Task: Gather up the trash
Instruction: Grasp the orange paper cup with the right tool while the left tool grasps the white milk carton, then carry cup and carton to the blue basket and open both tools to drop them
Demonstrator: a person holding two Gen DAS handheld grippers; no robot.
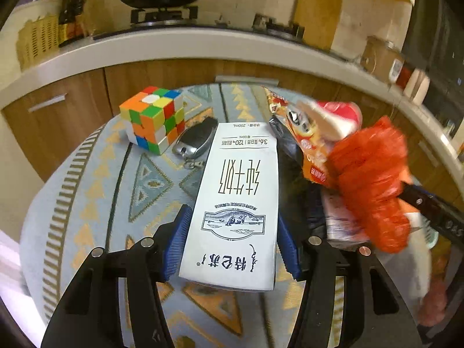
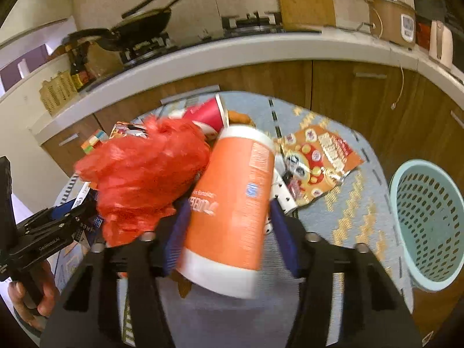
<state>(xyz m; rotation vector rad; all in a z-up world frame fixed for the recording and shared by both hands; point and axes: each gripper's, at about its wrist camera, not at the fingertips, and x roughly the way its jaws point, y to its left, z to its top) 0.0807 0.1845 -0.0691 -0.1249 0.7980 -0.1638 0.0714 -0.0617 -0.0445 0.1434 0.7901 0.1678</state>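
A white milk carton [image 1: 232, 191] with black print lies lengthwise on the patterned tablecloth [image 1: 95, 191]. My left gripper [image 1: 232, 243] is shut on it, a blue pad against each long side. In the right wrist view my right gripper [image 2: 229, 232] is shut on a tilted, blurred orange cup with white bands [image 2: 232, 203]. A crumpled red plastic bag [image 2: 145, 174] sits just left of that cup and shows blurred at the right of the left wrist view [image 1: 374, 185]. An orange snack wrapper [image 2: 319, 159] lies beyond the cup, and a red paper cup [image 2: 203, 114] lies farther back.
A Rubik's cube [image 1: 153, 119] and a car key fob [image 1: 195, 139] lie left of the carton. A teal perforated basket [image 2: 429, 223] stands at the table's right side. A kitchen counter [image 2: 232, 55] with a wok curves behind. A hand [image 2: 29, 298] holds the left gripper's handle at lower left.
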